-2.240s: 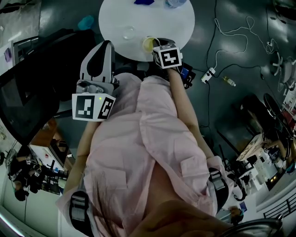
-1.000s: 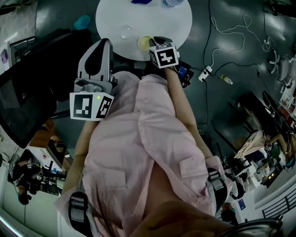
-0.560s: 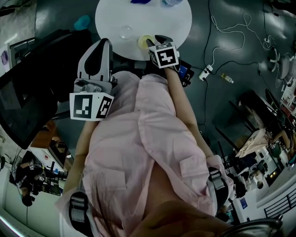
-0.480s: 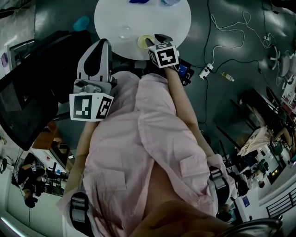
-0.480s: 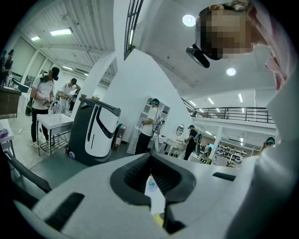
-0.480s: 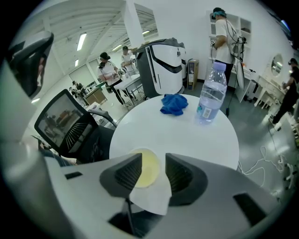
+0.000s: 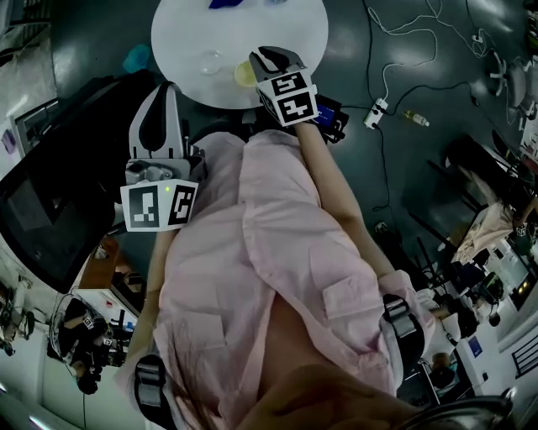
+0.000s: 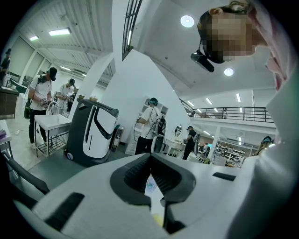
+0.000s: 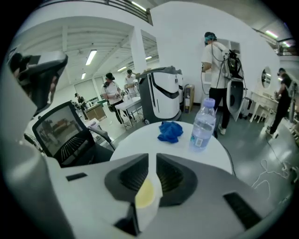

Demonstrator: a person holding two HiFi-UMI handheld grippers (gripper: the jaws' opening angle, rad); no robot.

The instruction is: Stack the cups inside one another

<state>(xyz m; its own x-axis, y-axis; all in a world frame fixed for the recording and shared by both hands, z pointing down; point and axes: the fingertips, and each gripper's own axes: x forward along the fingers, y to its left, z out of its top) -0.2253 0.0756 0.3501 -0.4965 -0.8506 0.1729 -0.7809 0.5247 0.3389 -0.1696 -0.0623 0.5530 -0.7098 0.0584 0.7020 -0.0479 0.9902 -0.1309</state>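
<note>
The step in hand is looking like the pick-up of the first cup; the right gripper point(image 9: 152, 161) is pinching the wall of the yellow cup point(image 9: 145, 193), its jaws having just been closing onto it and now sitting only a narrow way apart with the rim between the pads. The left gripper point(image 8: 150, 161) is idling back from the table point(image 7: 252, 25), its tips meeting and nothing held between them.

The yellow cup point(image 7: 244, 74) is showing just beside the right gripper point(image 7: 271, 57) near the table's near edge; the clear cup point(image 7: 210, 60) is standing a little to its left, apart from it and upright as far as I can tell.

Next, the move is probably calling for carrying the yellow cup across until it is hanging over the clear cup's mouth, levelling it, lowering it in, then opening the jaws; a grip on one wall is likely leaving the cup tilted, so it may be catching on the rim.

The head view is giving both cups and the gap between them, but not the grip; whether the yellow cup is clear of the table is not telling from there. The right gripper view is giving the grip plainly, plus a bottle point(image 9: 203, 122) and a blue cloth point(image 9: 170, 130) across the table, while the jaws are hiding the clear cup.
</note>
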